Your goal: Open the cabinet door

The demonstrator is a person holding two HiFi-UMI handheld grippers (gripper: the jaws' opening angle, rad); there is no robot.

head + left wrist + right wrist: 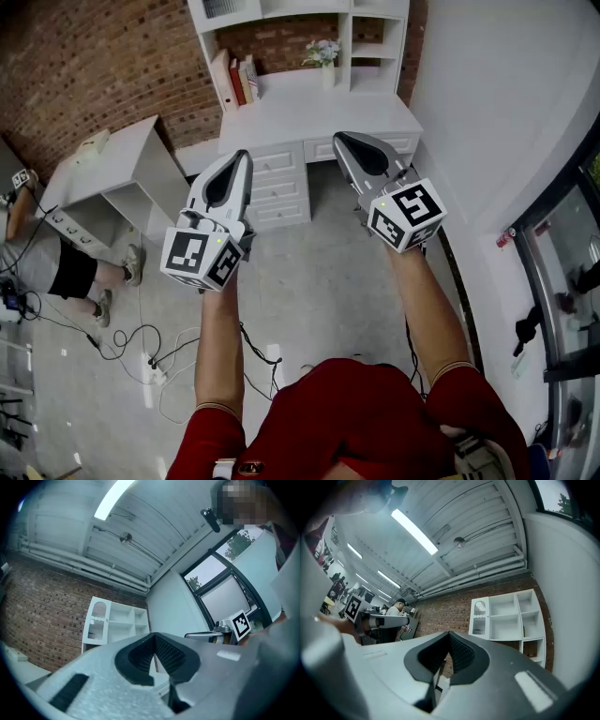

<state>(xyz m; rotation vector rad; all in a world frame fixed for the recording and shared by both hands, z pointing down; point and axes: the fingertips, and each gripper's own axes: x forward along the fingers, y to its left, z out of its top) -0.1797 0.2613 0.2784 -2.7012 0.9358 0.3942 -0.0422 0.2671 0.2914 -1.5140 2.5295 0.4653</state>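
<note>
A white desk hutch (309,19) stands against the brick wall ahead. Its cabinet door (96,620) (479,618), white with an arched mesh pane, fills the hutch's upper left section and looks closed. In the head view only the door's lower edge (223,7) shows, at the top of the picture. My left gripper (242,155) (153,637) and right gripper (342,138) (449,634) are held side by side in mid-air, well short of the desk and tilted slightly upward. Both are shut and hold nothing.
The white desk (309,117) has drawers (277,187) beneath. Books (239,82) and a flower vase (325,58) stand on it. Another white table (103,159) is at left, with a person's legs (70,267) and floor cables (141,347) nearby. A white wall and window (562,272) close the right.
</note>
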